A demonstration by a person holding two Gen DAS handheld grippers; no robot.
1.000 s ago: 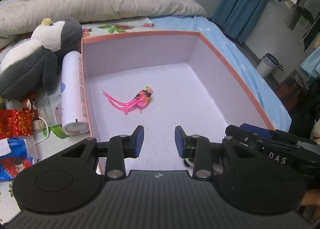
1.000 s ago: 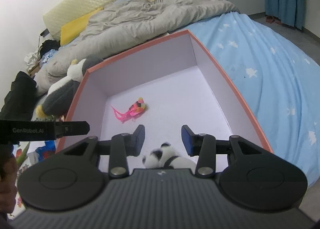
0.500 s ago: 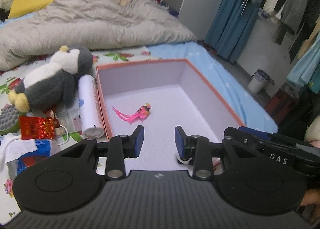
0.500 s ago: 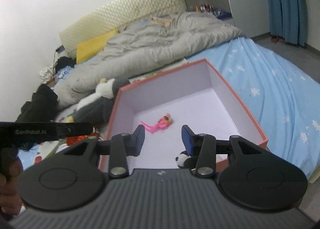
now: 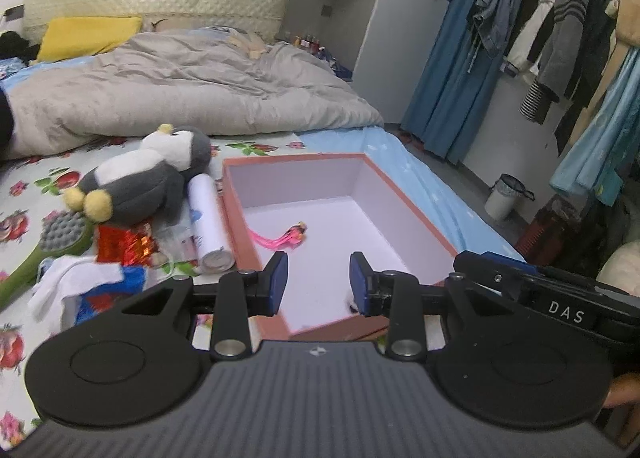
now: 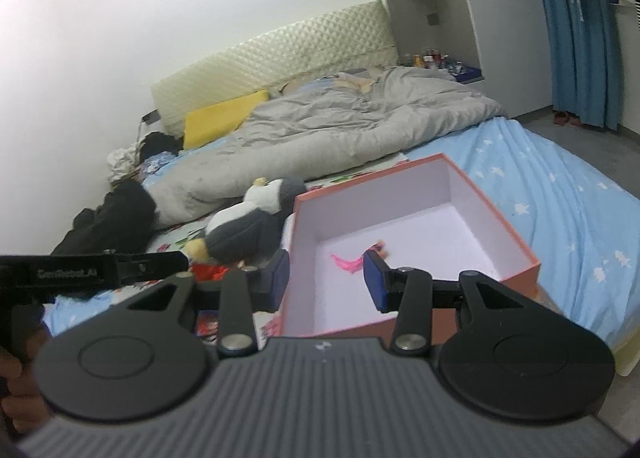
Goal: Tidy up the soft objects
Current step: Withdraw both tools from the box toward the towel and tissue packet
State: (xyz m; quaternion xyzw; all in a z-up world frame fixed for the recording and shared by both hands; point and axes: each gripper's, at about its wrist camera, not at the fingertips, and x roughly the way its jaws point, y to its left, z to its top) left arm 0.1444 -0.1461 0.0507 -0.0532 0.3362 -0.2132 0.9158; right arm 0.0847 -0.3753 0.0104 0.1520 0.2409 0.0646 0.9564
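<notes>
An open pink box with a pale lilac inside (image 5: 404,202) (image 6: 516,234) lies on the bed. A small pink feathered toy (image 5: 294,236) (image 6: 374,252) lies on its floor. A small panda plush sits at the near right of the box, mostly hidden behind my left gripper's right finger. A grey and white penguin plush (image 5: 148,174) (image 6: 244,226) lies left of the box. My left gripper (image 5: 318,284) is open and empty, held back above the box's near edge. My right gripper (image 6: 326,282) is open and empty, above the box's near left part.
Left of the box lie a white cylinder (image 5: 208,218), red foil packets (image 5: 122,246), a white cloth (image 5: 76,278) and a green-handled brush (image 5: 60,234). A grey duvet (image 5: 180,86) covers the far bed. A bin (image 5: 506,196) stands on the floor at right.
Both grippers have pulled back and up from the box. The panda plush that was between the right gripper's fingers now lies in the box.
</notes>
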